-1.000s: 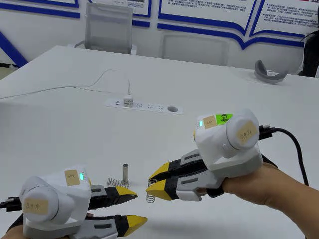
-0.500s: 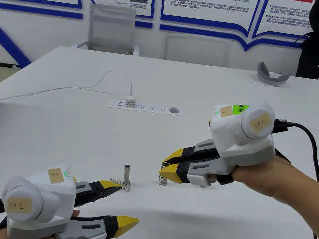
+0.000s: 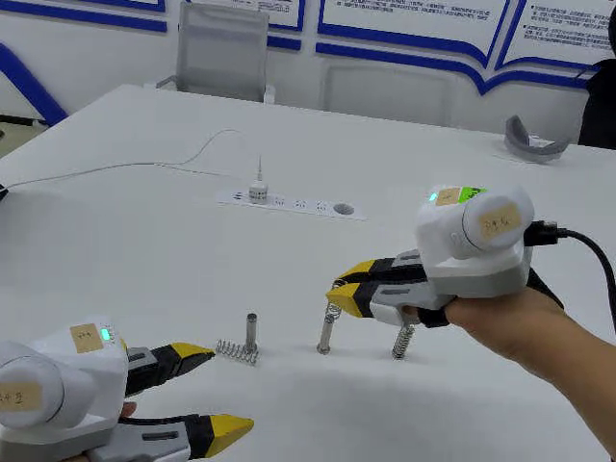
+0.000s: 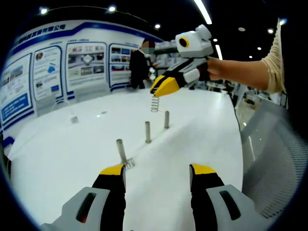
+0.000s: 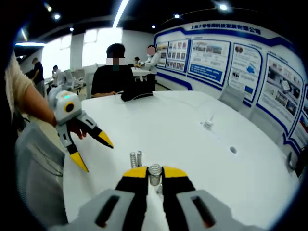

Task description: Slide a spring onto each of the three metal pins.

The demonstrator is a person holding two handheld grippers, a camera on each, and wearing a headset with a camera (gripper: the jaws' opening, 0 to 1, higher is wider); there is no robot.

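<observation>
Your right gripper (image 3: 339, 288), clamped on a small coiled steel spring (image 3: 333, 312), hovers just above the middle grey metal pin (image 3: 325, 339). Align it and lower straight down. Your left gripper (image 3: 231, 388) waits with its jaws apart.

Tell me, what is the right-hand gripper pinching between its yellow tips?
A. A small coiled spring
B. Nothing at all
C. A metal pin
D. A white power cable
A: the right gripper is shut on a small coiled spring, which hangs down from its yellow tips.
</observation>
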